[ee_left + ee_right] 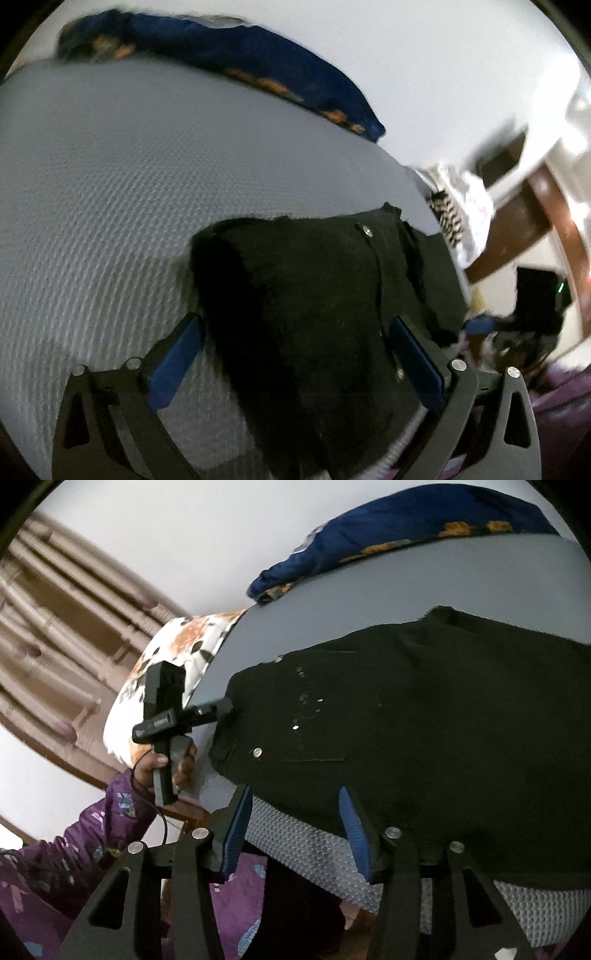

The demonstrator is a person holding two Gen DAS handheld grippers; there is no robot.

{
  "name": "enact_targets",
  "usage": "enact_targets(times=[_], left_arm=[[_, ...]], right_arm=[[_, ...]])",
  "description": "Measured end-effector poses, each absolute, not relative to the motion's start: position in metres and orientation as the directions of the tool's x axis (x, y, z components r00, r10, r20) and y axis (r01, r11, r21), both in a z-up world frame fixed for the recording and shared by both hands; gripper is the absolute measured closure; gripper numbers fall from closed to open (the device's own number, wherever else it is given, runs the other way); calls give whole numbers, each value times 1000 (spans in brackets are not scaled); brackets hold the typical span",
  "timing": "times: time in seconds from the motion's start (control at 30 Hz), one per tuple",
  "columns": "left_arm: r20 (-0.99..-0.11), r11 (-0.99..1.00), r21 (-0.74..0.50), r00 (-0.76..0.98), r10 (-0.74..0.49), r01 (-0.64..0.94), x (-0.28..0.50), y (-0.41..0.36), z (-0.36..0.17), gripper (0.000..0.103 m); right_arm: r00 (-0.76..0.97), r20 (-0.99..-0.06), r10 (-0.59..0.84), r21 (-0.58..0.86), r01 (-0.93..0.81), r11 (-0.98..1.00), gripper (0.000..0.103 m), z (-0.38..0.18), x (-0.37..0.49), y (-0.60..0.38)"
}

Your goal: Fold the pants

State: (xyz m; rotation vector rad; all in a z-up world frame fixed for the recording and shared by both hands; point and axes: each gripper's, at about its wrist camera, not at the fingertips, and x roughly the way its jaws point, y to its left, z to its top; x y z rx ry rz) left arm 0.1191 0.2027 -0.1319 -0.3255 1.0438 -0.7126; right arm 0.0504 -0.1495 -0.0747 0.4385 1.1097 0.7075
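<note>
Pants (406, 720), one black pair, lie on one mattress (110, 184); both claws, left (295, 354) and right (295, 830), gape apart.

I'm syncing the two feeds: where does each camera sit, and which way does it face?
Left wrist: sits on the left gripper, looks along its open jaws over the black pants on the grey mattress.
Right wrist: sits on the right gripper, jaws open, facing the pants; the left hand and purple sleeve show.
Shared: pants, mattress, blue blanket.
</note>
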Motion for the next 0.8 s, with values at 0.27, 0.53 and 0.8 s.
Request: enact_targets(times=[0.27, 0.53, 0.8], left_arm=[[-694, 770, -569, 334, -638, 287, 117, 192, -124, 72], [-618, 736, -626, 411, -670, 259, 95, 174, -65, 81], [-596, 687, -661, 344, -726, 303, 85, 100, -8, 90]], right_arm=[[266, -640, 720, 682, -233, 693, 53, -80, 57, -152], [273, -625, 731, 635, -367, 680, 53, -55, 54, -131], [316, -498, 807, 714, -379, 589, 52, -38, 55, -156]])
